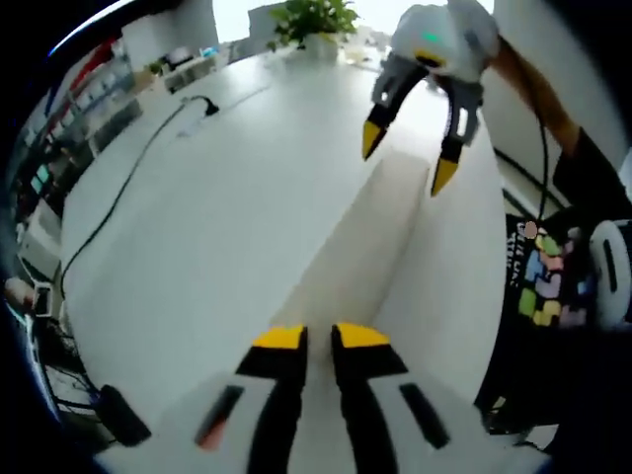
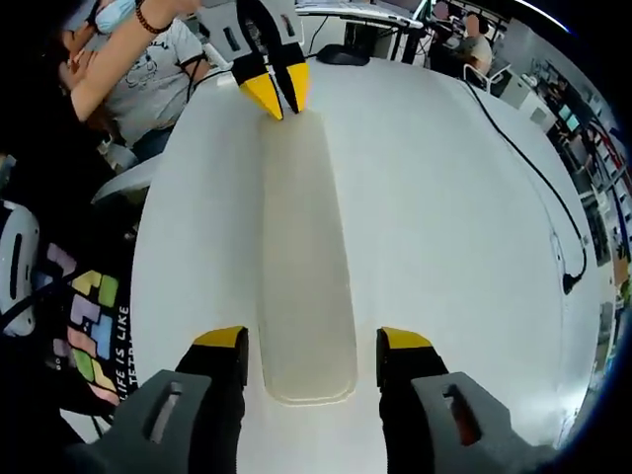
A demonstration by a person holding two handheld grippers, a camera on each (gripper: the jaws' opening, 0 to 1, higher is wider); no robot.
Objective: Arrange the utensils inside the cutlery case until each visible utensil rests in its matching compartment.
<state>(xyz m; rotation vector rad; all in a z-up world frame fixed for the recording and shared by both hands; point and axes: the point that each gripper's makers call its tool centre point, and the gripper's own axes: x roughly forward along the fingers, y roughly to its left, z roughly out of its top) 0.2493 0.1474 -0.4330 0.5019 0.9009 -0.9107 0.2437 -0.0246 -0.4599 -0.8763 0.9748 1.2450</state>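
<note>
In the left gripper view, our left claw [image 1: 318, 338] hides the near end of the long pale cutlery case [image 1: 370, 237], so we cannot tell whether its nearly closed tips touch it. We cannot make out any compartments or utensils in the case; its surface reads as one smooth pale strip in the right gripper view too. The counter [image 1: 197, 227] is cut off at the bottom by the claw body. The shelves [image 1: 89, 104] at the far left are too blurred to read. In the right gripper view, the black cable [image 2: 538, 178] ends at a small plug too small to identify, and the people [image 2: 138, 59] at the top are cut off.
</note>
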